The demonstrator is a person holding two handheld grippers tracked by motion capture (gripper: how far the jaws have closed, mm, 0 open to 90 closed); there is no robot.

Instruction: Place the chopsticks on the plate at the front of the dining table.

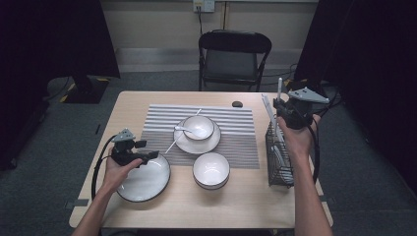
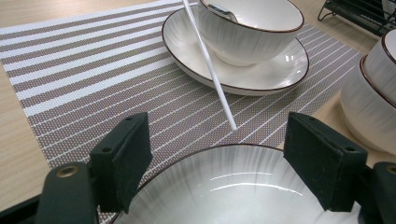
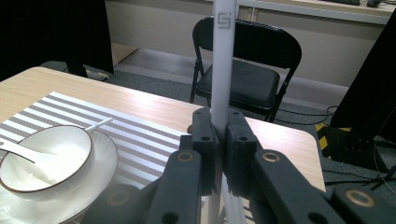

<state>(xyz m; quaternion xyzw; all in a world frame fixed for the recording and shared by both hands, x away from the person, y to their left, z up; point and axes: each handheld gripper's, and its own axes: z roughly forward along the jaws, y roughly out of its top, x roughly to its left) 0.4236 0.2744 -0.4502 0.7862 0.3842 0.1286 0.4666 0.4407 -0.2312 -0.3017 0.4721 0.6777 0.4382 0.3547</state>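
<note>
We see our right gripper (image 3: 219,154) clamped on a white chopstick (image 3: 223,56) above the wire rack (image 1: 280,157) at three o'clock, our left gripper (image 2: 224,163) wide over the plate (image 2: 233,186)

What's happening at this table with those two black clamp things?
A person is laying out tableware with a handheld gripper in each hand. The right gripper is shut on a white chopstick, held above the black wire rack. The left gripper hangs open over the large plate. Another chopstick leans on the saucer under a bowl.
</note>
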